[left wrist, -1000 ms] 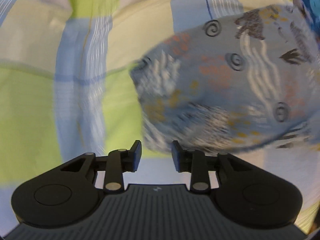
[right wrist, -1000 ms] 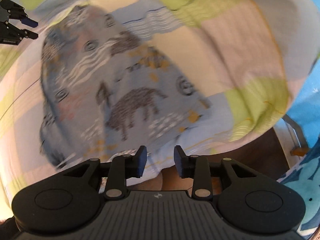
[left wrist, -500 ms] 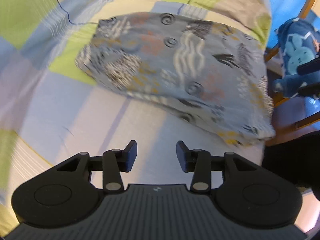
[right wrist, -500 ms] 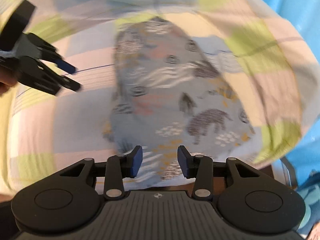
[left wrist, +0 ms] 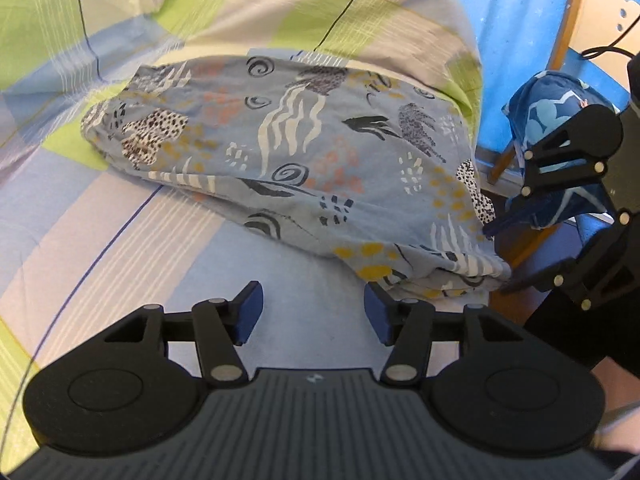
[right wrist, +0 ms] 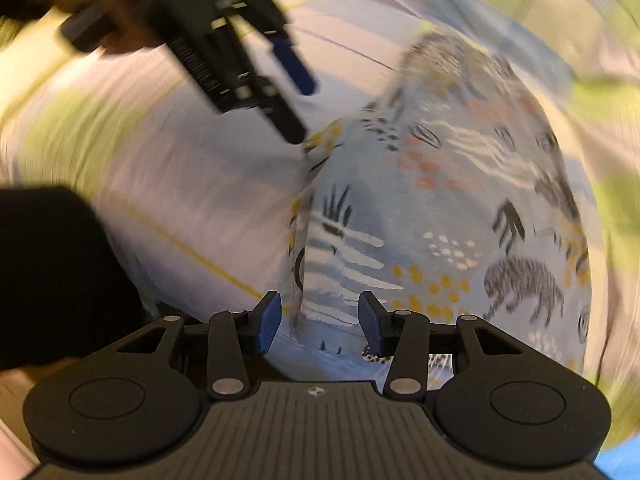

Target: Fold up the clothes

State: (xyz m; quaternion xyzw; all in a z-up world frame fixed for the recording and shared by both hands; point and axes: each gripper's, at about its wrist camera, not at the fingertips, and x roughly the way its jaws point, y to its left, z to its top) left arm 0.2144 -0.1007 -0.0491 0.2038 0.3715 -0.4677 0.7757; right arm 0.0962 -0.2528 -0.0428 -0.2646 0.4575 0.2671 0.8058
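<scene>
Both grippers had pulled back toward the near edge since half a second earlier. Left gripper (left wrist: 313,312) and right gripper (right wrist: 319,322) stood wide open, empty. Folded animal-print garment (left wrist: 304,148) lay on the checked bed sheet (left wrist: 120,232); judged best to grip both near corners evenly.

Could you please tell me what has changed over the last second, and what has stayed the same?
The left gripper has pulled back from close over the garment to above bare bedsheet beside it. The right gripper has closed in on the garment's near corner, which now lies between its open jaws. Nothing was grasped or released. The garment stays folded on the bed, and both grippers stay open.
</scene>
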